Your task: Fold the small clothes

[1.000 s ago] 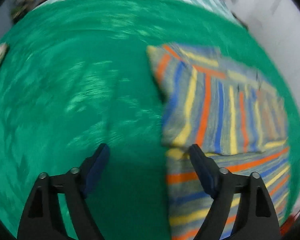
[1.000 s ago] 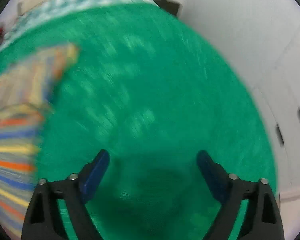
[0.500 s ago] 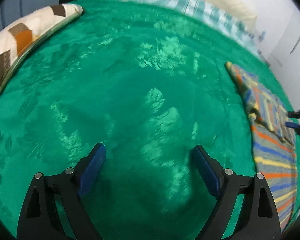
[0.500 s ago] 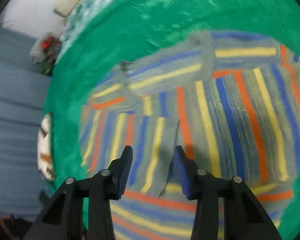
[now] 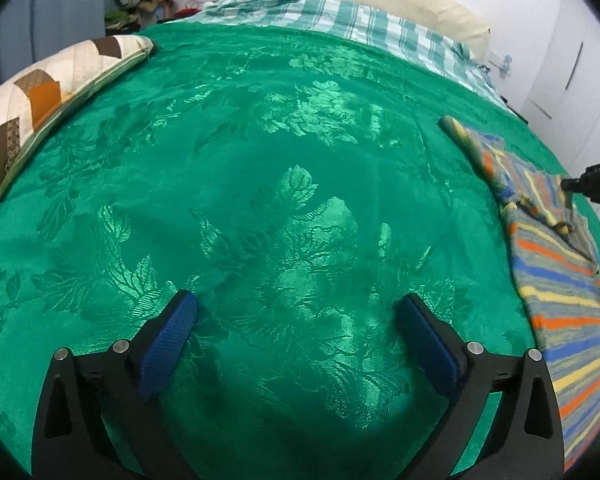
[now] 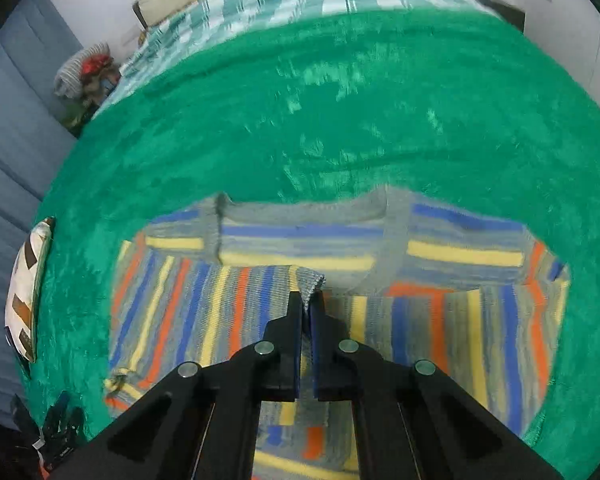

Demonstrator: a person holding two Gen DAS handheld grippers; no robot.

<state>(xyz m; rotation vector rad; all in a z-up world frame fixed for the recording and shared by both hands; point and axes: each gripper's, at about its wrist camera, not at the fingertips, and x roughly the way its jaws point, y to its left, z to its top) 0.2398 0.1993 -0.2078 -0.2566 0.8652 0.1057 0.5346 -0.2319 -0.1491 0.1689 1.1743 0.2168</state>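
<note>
Having swung over from bare bedspread, the right tongs are now clamped on a grey cuff of the striped sweater lying on the bed; the left tongs, withdrawn, are opening over nothing; a sleeve fold seems begun.

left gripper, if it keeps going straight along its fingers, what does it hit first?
Most likely the bare green bedspread. The left gripper has nothing between its opening jaws; the striped sweater lies off to its right.
</note>
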